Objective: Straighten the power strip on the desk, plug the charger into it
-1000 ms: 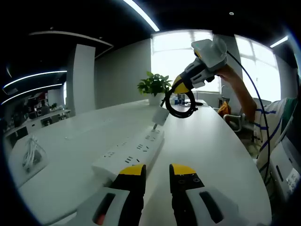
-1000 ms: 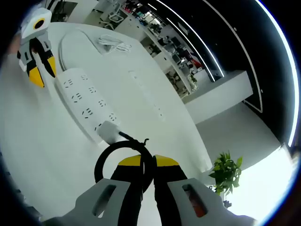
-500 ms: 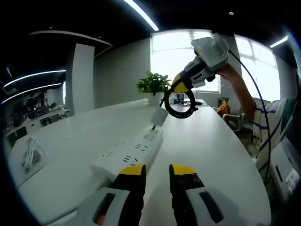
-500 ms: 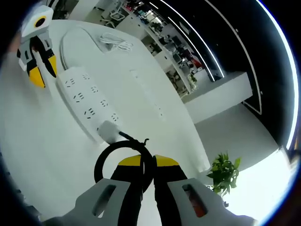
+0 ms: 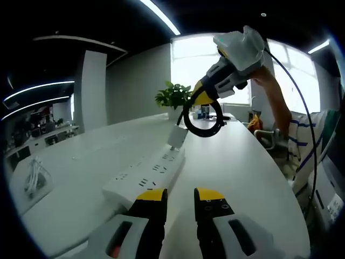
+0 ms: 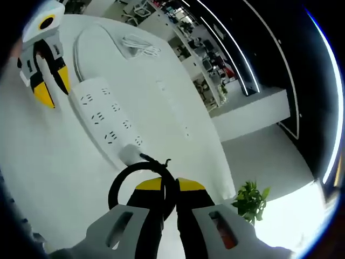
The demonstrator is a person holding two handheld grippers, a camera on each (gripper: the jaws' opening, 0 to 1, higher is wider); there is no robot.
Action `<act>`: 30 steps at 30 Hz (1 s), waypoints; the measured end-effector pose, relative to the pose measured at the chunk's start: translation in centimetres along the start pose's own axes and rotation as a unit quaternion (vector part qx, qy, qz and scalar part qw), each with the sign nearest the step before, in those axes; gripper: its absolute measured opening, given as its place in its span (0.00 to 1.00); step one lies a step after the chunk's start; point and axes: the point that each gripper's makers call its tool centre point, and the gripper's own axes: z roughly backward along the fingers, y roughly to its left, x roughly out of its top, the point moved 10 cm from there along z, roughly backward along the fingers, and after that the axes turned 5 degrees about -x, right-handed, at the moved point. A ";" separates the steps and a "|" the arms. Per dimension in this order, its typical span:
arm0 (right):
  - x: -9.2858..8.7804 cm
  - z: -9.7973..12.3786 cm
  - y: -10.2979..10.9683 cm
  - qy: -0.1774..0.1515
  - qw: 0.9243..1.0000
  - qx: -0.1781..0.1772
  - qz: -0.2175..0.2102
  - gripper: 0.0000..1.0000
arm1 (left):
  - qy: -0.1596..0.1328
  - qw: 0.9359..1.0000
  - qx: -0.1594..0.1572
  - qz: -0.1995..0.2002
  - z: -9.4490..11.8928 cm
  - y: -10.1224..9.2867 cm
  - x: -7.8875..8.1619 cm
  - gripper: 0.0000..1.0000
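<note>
A long white power strip point(image 5: 145, 175) lies on the white desk point(image 5: 237, 172), running away from my left gripper point(image 5: 180, 195), which hovers open just short of its near end. My right gripper point(image 5: 207, 94) hangs above the strip's far end, shut on a coiled black cable point(image 5: 202, 116). A white charger point(image 5: 177, 136) dangles from that coil, just over the last sockets. In the right gripper view, my right gripper point(image 6: 164, 186) grips the cable loop point(image 6: 116, 186). There the charger point(image 6: 129, 155) sits at the end of the strip point(image 6: 105, 121), and the left gripper point(image 6: 46, 70) is by the other end.
A bundle of white cable point(image 5: 33, 175) lies at the desk's left edge, also seen as the bundle point(image 6: 141, 46) in the right gripper view. A potted plant point(image 5: 173, 97) stands at the far end. A person's arm point(image 5: 277, 108) reaches in from the right.
The right gripper has carried the cable and charger a little to the left and lower, so the charger now hangs right over the strip's far sockets. The left gripper has stayed put.
</note>
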 end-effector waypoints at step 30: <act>2.1 -0.7 0.2 -0.010 0.997 0.022 0.067 0.06 | 0.010 1.000 0.009 0.000 -0.1 0.5 -0.4 0.19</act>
